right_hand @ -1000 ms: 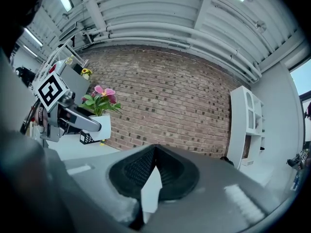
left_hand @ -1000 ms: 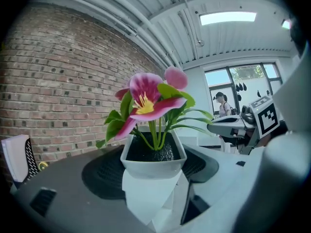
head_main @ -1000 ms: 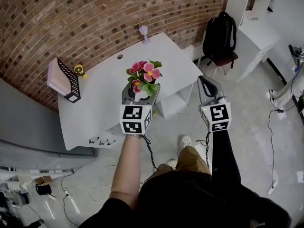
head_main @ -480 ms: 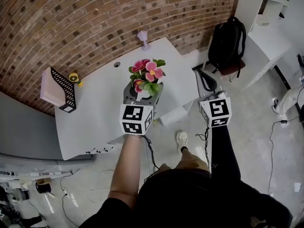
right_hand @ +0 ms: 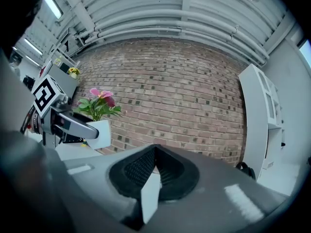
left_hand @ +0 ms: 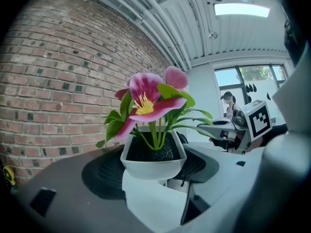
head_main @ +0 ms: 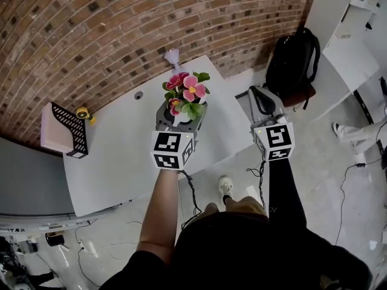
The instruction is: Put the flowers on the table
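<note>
Currently: flower pot (head_main: 187,93), pinched upright in left gripper (head_main: 179,119), held above table (head_main: 121,156); right gripper (head_main: 259,96) pressed together, empty. Step: transport. Next, likely: lower pot onto bare table, then spread jaws

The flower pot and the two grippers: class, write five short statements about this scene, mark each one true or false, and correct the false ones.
1. The left gripper grips the flower pot between its jaws. True.
2. The right gripper carries a second pot. False: its jaws are together with nothing between them.
3. The flowers are pink, with green leaves. True.
4. The black backpack lies on the white table. False: it sits off the table, to the right of it.
5. A black perforated holder stands at the table's left end. True.
</note>
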